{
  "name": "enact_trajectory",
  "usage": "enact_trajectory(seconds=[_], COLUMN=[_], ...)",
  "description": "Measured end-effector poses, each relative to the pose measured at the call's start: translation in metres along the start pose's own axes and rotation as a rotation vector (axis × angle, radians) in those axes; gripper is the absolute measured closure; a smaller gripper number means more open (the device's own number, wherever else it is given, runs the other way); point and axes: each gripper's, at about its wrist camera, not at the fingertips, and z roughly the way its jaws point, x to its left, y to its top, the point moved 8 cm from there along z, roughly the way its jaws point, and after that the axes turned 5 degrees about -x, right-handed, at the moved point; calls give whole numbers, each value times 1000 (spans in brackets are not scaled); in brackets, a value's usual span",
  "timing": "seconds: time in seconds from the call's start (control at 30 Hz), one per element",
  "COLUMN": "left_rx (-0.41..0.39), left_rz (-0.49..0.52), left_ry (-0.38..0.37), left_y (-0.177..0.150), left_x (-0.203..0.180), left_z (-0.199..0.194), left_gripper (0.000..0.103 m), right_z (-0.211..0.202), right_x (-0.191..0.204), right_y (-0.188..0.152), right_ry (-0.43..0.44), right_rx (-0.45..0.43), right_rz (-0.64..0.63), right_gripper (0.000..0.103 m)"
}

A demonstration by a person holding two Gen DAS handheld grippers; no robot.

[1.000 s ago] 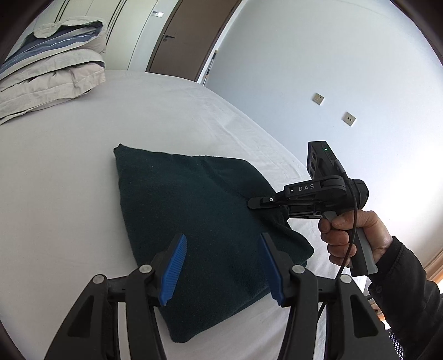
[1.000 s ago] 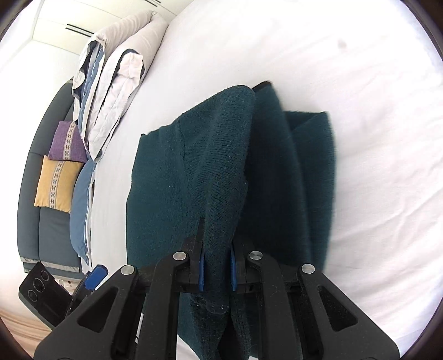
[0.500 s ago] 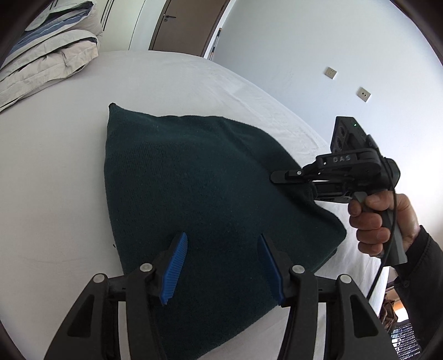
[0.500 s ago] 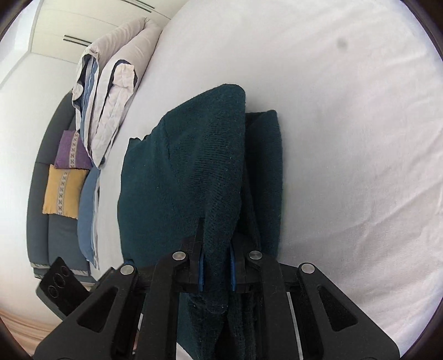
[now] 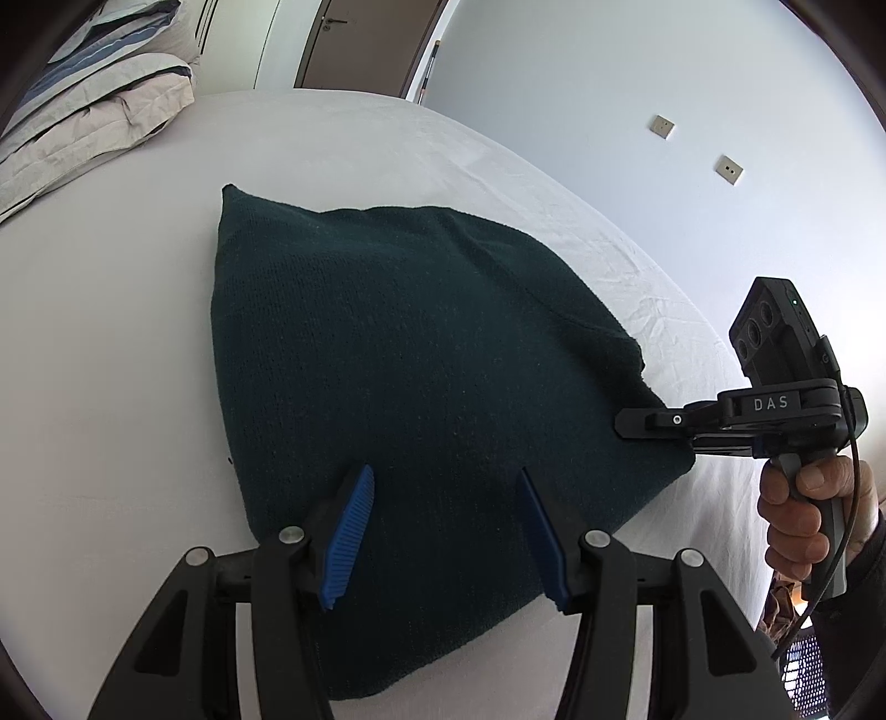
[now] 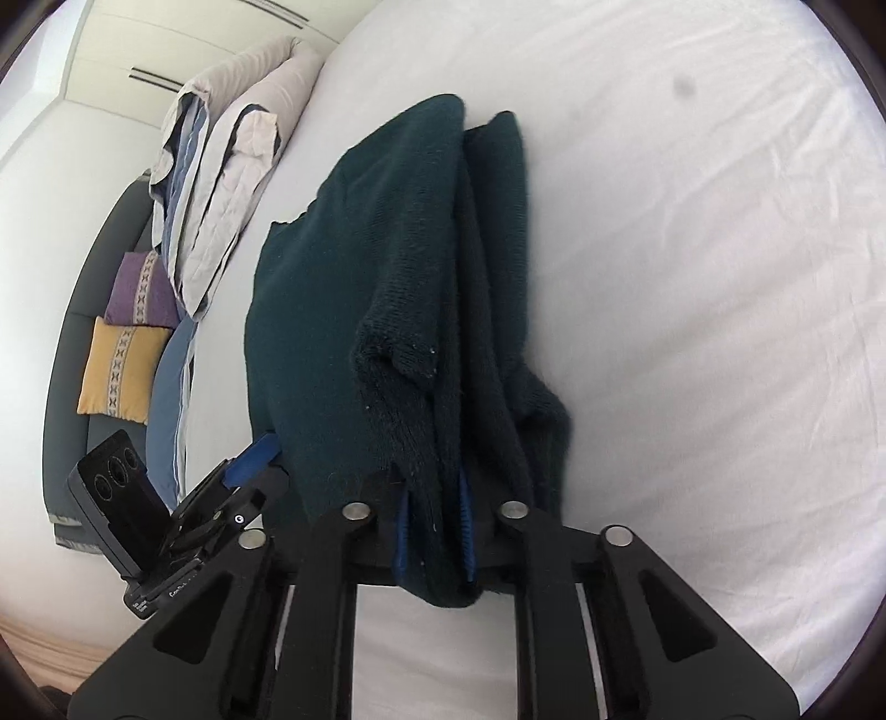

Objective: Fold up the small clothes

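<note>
A dark green knitted garment [image 5: 398, 387] lies folded on the white bed [image 5: 111, 343]. My left gripper [image 5: 446, 534] is open and empty, its blue pads hovering over the garment's near edge. My right gripper [image 6: 434, 540] is shut on a bunched edge of the garment [image 6: 410, 288] and holds it lifted, so the cloth drapes away from the jaws. In the left wrist view the right gripper [image 5: 628, 423] bites the garment's right side, held by a hand. The left gripper [image 6: 243, 471] shows at the lower left of the right wrist view.
Folded beige and blue bedding [image 5: 94, 111] lies at the far left of the bed, also in the right wrist view [image 6: 221, 183]. A grey sofa with purple and yellow cushions [image 6: 124, 360] stands beyond. A door [image 5: 360, 44] and wall [image 5: 664, 111] are behind the bed.
My right gripper has pulled the held edge toward the near right, spreading the garment wider. My left gripper has stayed open and moved in over the garment.
</note>
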Motion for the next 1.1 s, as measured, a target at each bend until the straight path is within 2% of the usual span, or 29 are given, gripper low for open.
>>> enact_trajectory(seconds=[0.1, 0.3, 0.5, 0.7, 0.87, 0.97, 1.03, 1.1], left_rx=[21, 36, 33, 35, 25, -33, -56, -68], left_rz=[-2, 63, 53, 53, 16, -12, -14, -12], left_ry=[-6, 32, 32, 32, -8, -13, -10, 7], left_y=[-5, -16, -17, -21, -10, 5, 19, 35], left_x=[-3, -11, -9, -12, -10, -5, -2, 2], left_z=[-2, 6, 8, 7, -2, -17, -18, -13], left_gripper=[47, 46, 43, 43, 43, 43, 43, 43], right_z=[-11, -10, -1, -3, -16, -48, -64, -63], right_x=[-4, -37, -30, -28, -26, -5, 20, 46], right_y=[-13, -12, 7, -6, 0, 17, 31, 43], right_ry=[-33, 34, -11, 7, 23, -47, 17, 116], right_rx=[-13, -22, -18, -15, -77, -209, -278, -279], right_rz=[-24, 39, 0, 6, 37, -71, -109, -129], right_gripper=[96, 97, 97, 97, 93, 92, 92, 92])
